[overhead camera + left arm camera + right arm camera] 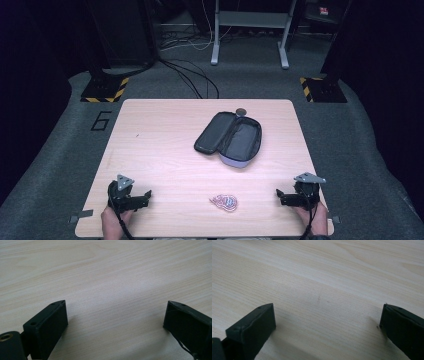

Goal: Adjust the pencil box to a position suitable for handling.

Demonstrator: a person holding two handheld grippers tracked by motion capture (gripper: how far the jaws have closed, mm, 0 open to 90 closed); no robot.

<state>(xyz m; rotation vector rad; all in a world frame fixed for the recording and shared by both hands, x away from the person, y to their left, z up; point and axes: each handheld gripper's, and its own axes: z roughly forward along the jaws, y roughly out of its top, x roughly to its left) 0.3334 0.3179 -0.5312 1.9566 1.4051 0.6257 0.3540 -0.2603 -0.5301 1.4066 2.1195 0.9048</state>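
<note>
The left tool (pixel 146 195) and right tool (pixel 280 195) are both held low at the near corners of the pale wooden surface (pixel 160 140), jaws spread wide with nothing gripped. A small pink patterned pouch (pixel 224 202) is seen lying flat between them near the front edge. An unzipped black fabric case (pixel 229 137) is laid open further back, well apart.

A light wooden table (pixel 160 145) carries an open dark zip case (pixel 230 138) right of centre toward the far edge, a small round dark object (pixel 241 112) touching its far end, and a pink patterned pouch (pixel 224 202) near the front edge
</note>
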